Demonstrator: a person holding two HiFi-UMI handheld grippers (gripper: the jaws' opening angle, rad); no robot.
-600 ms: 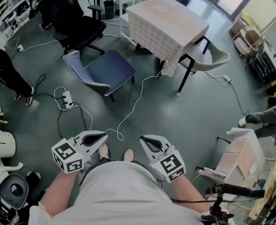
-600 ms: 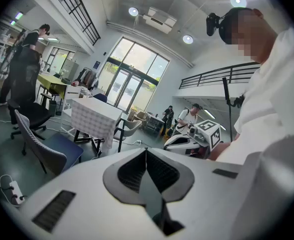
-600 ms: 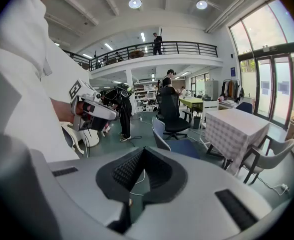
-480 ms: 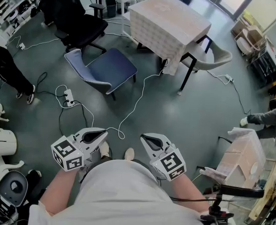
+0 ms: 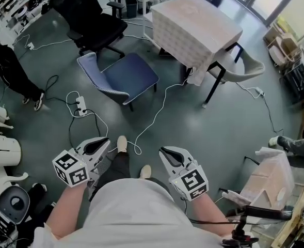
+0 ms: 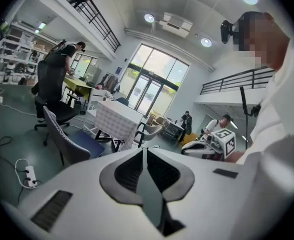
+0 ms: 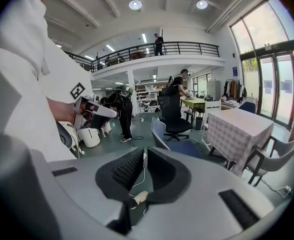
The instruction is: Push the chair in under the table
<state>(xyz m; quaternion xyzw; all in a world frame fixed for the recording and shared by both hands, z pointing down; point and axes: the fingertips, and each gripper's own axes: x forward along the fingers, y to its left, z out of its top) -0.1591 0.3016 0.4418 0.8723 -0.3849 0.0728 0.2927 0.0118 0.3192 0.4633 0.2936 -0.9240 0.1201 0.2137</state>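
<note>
Left gripper (image 5: pixel 105 142) and right gripper (image 5: pixel 165 152): both clamped tight, nothing held, well short of the table (image 5: pixel 198 22). 1 white cable (image 5: pixel 157 112) snakes up to the table's near corner, with 1 power strip (image 5: pixel 81 106) far left of the table. The blue chair (image 5: pixel 123 76) sits just left of the table, not tucked in, and 1 black office chair (image 5: pixel 97 27) stands behind it.

Head view steep down; gripper views low, facing fwd; all share chair (image 5: pixel 133 76), table (image 5: pixel 198 22)
</note>
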